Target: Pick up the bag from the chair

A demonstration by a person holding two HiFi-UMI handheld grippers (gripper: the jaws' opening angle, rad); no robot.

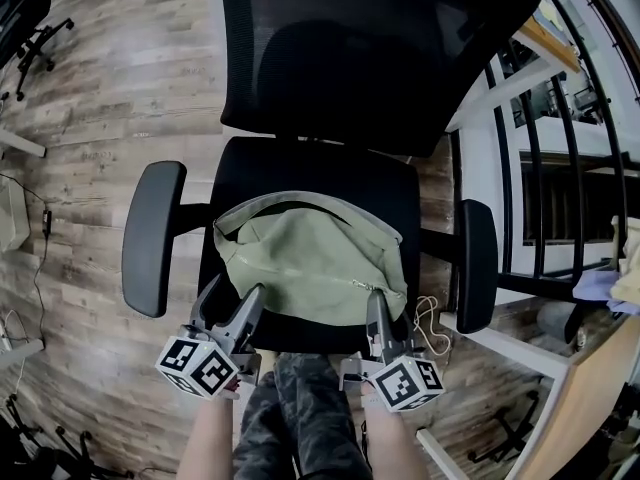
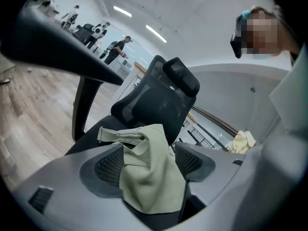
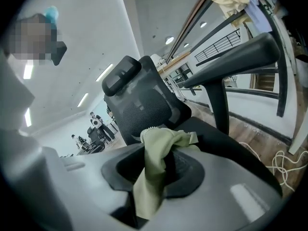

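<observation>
The bag (image 1: pixel 310 258) lies slumped on the seat of the chair (image 1: pixel 300 163), in the middle of the head view, with its near edge toward me at the lower centre of the frame. I am at the gripping step, with a tool at each end of that near edge. My right tool (image 3: pixel 154 170) is squeezed onto a bunched fold of the green cloth, which runs up between its jaws and spills out above them. My left tool (image 2: pixel 147 160) has its jaws spread wide. A loose flap of the bag lies in the gap between them and seems to lean against the left-hand pad (image 2: pixel 108 165), but nothing is pinched there. So I judge the grasp half made: one side is held, the other only framed. The next move, I think, calls for closing the left tool on that flap, taking enough cloth that it will not slip out. Then both tools should rise together and evenly, so the soft bag comes off the seat without sagging to one side or catching on the armrests (image 1: pixel 150 238). The bag is not yet lifted and rests fully on the seat.
</observation>
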